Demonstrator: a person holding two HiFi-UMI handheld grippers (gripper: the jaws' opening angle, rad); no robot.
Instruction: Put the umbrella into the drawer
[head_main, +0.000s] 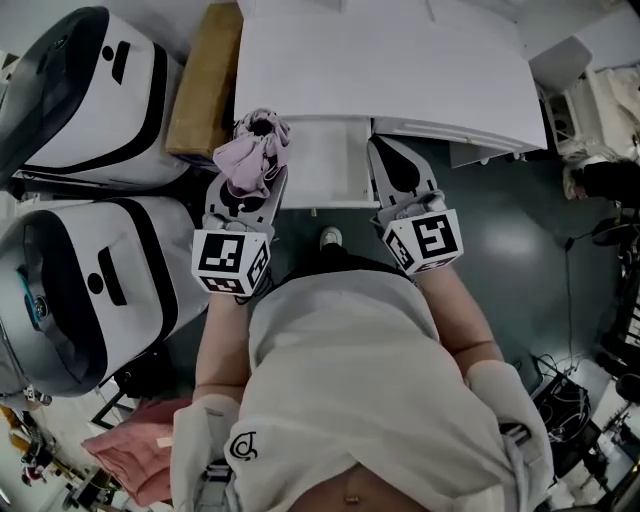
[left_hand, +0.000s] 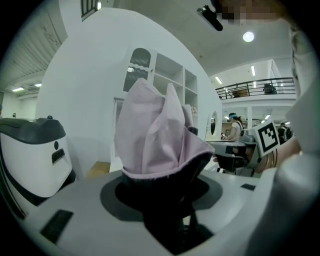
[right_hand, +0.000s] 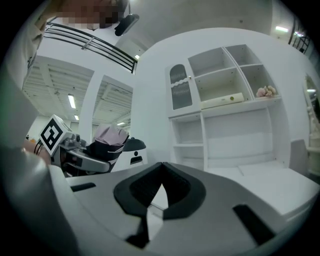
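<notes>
**Inspector:** State of the left gripper (head_main: 247, 188)?

**Assistant:** Its fingers are pinching the umbrella (head_main: 255, 152), a folded pink one with a dark underside. The left gripper view shows the fabric bunched upright above the fingers and the dark lower part clamped between them.

**Inspector:** Position of the umbrella relative to the drawer (head_main: 325, 165)?

**Assistant:** The drawer stands pulled out from under the white bench (head_main: 380, 60). In the head view the umbrella sits at the drawer's left front corner, carried in the gripper and not lying inside.

**Inspector:** And the right gripper (right_hand: 159, 184)?

**Assistant:** Its fingers are pressed together at the tips, with nothing between them. In the head view it sits at the drawer's right edge. Its own view faces white shelving (right_hand: 220, 95).

**Inspector:** Surroundings?

**Assistant:** Two white-and-grey machines (head_main: 90, 90) stand to the person's left, with a cardboard box (head_main: 205, 80) beside the bench. A pink cloth (head_main: 140, 450) lies on the floor.
</notes>
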